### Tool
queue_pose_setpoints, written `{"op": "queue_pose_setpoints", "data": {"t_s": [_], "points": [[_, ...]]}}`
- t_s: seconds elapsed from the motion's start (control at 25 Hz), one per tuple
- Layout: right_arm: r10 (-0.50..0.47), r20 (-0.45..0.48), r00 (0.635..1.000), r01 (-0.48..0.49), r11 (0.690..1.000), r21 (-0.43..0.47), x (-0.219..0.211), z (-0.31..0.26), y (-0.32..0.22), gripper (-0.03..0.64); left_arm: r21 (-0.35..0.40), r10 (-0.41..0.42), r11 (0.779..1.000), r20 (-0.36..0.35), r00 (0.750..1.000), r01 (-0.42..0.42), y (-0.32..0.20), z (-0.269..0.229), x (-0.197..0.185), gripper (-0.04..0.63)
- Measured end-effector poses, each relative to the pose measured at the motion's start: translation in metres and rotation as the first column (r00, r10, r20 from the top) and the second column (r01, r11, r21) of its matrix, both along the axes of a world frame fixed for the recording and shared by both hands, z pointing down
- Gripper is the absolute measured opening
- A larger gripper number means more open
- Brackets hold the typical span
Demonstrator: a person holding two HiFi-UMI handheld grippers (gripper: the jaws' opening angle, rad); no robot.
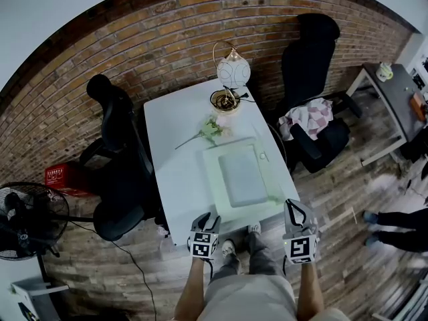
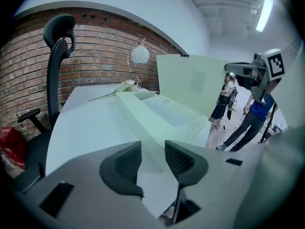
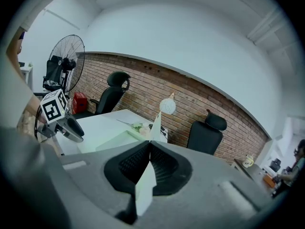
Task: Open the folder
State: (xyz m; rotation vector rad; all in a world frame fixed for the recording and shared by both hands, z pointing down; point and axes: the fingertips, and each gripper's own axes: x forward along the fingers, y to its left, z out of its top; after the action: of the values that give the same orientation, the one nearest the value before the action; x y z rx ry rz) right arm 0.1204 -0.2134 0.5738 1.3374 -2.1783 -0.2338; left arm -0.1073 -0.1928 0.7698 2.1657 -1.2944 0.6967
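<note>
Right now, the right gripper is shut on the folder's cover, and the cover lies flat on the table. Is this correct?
Not fully. The right gripper is shut on the folder's cover, but the cover does not lie flat: it stands raised above the table, as the left gripper view shows.

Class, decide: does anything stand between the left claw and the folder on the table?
Nothing visible does. The left claw is open, and the folder lies directly before it on the table; the flower sits beyond the folder's far end.
</note>
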Motion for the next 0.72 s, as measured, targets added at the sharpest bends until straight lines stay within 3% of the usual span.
{"op": "queue_pose_setpoints", "data": {"t_s": [0.52, 0.72], "points": [[0.033, 0.053, 0.998, -0.033, 0.999, -0.016, 0.0022, 0.0025, 0.0017, 0.008, 0.000, 0.001, 1.000, 0.007, 1.000, -0.001, 0.0004, -0.0006, -0.0005, 0.155], [0.014, 0.031, 0.999, -0.014, 1.000, 0.001, 0.0017, 0.0008, 0.0002, 0.008, -0.002, -0.001, 1.000, 0.011, 1.000, 0.001, 0.0005, -0.0001, -0.0009, 0.155]]}}
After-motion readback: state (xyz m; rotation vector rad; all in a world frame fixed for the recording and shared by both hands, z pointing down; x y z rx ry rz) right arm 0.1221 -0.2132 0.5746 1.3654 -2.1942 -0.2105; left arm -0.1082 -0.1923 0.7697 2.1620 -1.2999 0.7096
